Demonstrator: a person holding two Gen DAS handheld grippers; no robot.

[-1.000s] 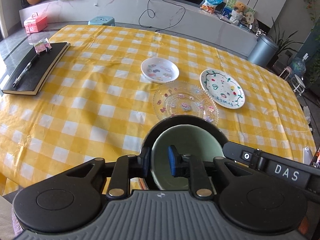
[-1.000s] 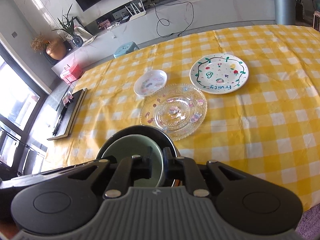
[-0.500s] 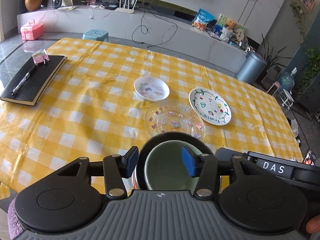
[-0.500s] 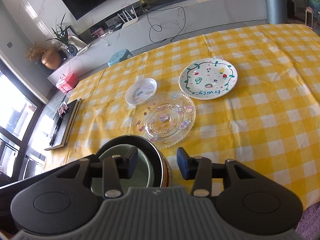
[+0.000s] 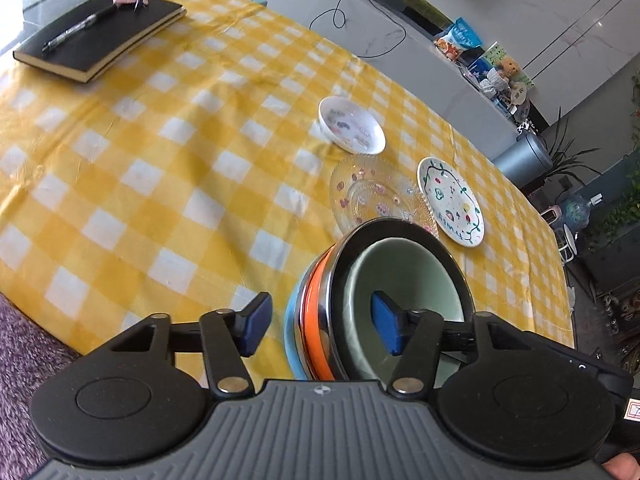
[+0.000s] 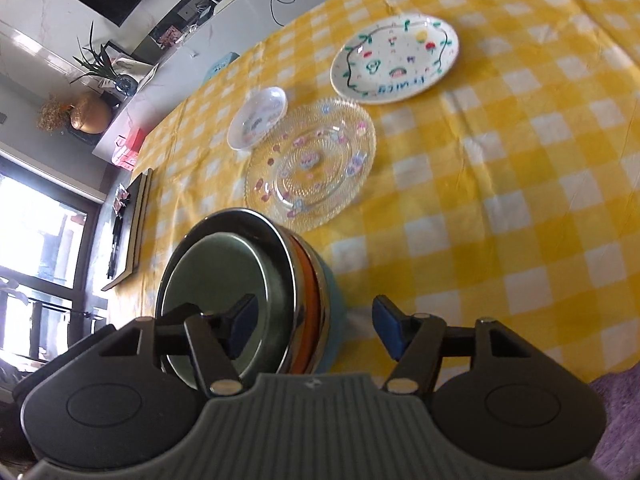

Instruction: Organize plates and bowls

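Note:
A stack of nested bowls (image 5: 384,292) stands at the near table edge: a pale green bowl inside a steel one, over orange and light blue ones; it also shows in the right wrist view (image 6: 248,288). My left gripper (image 5: 320,328) is open, its jaws straddling the stack's left rim. My right gripper (image 6: 314,328) is open, its jaws straddling the stack's right rim. Beyond lie a clear glass plate (image 5: 376,196) (image 6: 312,164), a small white dish (image 5: 352,124) (image 6: 258,118) and a painted white plate (image 5: 450,202) (image 6: 394,58).
A yellow checked tablecloth (image 5: 160,152) covers the table. A black notebook (image 5: 100,36) with a pen lies at the far left corner, seen also in the right wrist view (image 6: 134,224). Purple carpet (image 5: 24,352) lies below the near edge.
Both grippers opened off the bowl stack's rims a second ago and have since spread wider and tilted outward. The stack stays on the table.

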